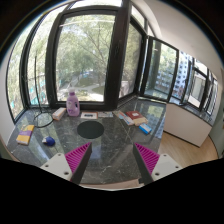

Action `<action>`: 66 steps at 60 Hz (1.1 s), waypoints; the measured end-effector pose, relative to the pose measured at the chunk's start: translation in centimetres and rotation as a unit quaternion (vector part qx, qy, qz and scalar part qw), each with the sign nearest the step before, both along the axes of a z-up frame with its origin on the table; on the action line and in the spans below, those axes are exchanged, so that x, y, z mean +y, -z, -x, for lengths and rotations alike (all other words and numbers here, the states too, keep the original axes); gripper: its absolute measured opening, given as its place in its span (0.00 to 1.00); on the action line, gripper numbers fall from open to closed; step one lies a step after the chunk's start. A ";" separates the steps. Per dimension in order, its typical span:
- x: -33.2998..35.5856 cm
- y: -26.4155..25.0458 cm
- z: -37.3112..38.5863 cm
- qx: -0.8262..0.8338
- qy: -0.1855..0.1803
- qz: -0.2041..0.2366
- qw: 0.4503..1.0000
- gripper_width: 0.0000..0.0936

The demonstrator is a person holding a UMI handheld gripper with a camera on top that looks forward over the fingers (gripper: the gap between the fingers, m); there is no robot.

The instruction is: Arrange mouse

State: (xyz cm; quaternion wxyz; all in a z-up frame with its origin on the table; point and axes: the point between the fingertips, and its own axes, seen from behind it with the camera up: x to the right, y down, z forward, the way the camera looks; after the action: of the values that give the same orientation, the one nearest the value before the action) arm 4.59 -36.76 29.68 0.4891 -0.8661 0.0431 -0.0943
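My gripper (pixel 112 157) is open and empty, its two magenta pads (pixel 78 155) spread wide above the near part of a grey marble table (pixel 112 145). A dark round mouse mat (pixel 90 129) lies on the table just ahead of the fingers, slightly left. A small dark object (pixel 88 115), possibly the mouse, sits just beyond the mat. Nothing stands between the fingers.
A pink bottle (pixel 72 102) stands at the back left. Yellow and pink blocks (pixel 25 133) and a small blue thing (pixel 49 141) lie on the left. Boxes (pixel 133 118) and a blue item (pixel 145 128) lie on the right. Large windows surround the table.
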 end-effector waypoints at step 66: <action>20.3 29.9 36.1 0.027 -0.178 0.054 0.982 0.92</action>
State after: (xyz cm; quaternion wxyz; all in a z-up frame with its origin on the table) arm -31.52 -16.45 -0.20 0.4490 -0.8874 -0.1036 0.0151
